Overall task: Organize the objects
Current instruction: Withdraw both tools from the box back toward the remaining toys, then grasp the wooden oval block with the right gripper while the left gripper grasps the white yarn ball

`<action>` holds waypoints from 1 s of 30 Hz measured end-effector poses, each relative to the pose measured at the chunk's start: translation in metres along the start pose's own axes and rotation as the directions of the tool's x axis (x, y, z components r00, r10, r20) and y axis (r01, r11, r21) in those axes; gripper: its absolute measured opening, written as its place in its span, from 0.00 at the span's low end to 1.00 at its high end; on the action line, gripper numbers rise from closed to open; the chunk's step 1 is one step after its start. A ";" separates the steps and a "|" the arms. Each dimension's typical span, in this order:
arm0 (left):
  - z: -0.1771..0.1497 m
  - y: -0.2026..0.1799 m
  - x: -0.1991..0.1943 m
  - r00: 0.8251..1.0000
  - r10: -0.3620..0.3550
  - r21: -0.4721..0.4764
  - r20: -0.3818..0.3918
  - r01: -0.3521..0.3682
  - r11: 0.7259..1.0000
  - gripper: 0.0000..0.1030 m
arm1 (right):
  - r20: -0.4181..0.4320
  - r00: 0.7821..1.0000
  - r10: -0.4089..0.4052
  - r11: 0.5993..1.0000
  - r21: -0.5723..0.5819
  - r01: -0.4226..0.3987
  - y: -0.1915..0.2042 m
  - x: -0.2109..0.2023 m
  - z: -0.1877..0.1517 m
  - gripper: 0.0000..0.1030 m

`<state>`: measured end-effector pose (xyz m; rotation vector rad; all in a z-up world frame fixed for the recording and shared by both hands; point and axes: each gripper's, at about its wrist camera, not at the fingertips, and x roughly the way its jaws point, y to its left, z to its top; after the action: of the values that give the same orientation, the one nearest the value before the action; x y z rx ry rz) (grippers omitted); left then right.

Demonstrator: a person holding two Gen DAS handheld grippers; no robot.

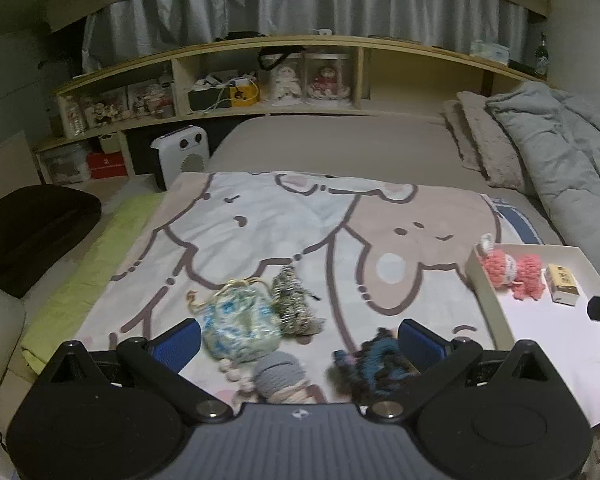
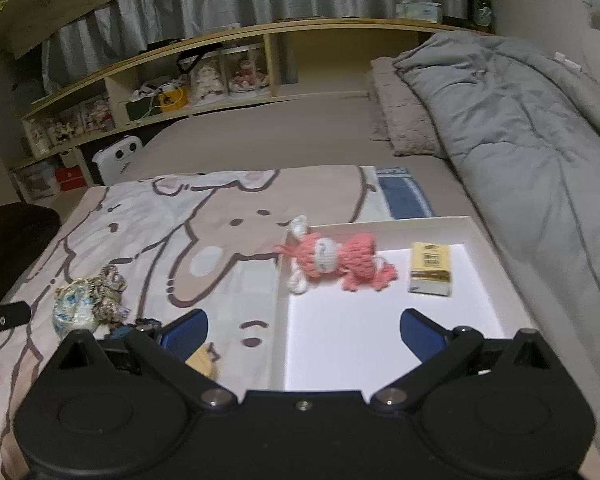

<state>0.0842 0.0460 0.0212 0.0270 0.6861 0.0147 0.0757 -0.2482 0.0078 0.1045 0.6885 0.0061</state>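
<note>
Left gripper [image 1: 300, 338]: jaws spread wide, nothing between the blue pads; it hangs low over the small things on the cartoon blanket [image 1: 260, 224].
Right gripper [image 2: 303, 330]: also wide apart and holding nothing; its left pad is over the blanket, its right pad over the white tray [image 2: 380, 332].
Between the left pads: a floral drawstring pouch [image 1: 242, 330] beside the left pad, a grey-capped knitted doll [image 1: 278, 374] nearest the camera, a dark blue yarn piece [image 1: 374, 364] touching the right pad.
Behind the pouch: a speckled knitted toy [image 1: 294, 304], touching it.
Tray: on the right of the blanket, by the grey duvet [image 2: 532, 140].
In the tray: a pink crocheted toy [image 2: 332, 260] lying across the far left rim, and a yellow box [image 2: 430, 268] just beside it, apart.
Beyond the bed: wooden shelves [image 1: 268, 80] with boxed dolls.
</note>
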 end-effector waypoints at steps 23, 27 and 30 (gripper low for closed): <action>-0.051 0.003 0.036 0.973 -0.146 0.110 -0.179 0.167 0.980 0.99 | -0.005 0.995 0.097 0.968 -0.231 -0.095 0.052 0.066 -0.031 1.00; -0.054 0.000 0.042 0.963 -0.191 0.145 -0.191 0.220 0.965 0.90 | -0.086 0.983 0.165 0.959 -0.220 -0.180 0.054 0.089 -0.034 1.00; -0.057 -0.001 0.049 0.954 -0.218 0.165 -0.205 0.253 0.953 0.82 | -0.116 0.973 0.199 0.927 -0.299 -0.225 0.064 0.099 -0.037 0.93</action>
<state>0.0860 0.0471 -0.0534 0.1276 0.8720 -0.2827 0.1305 -0.1769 -0.0774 -0.1258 0.7497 0.3283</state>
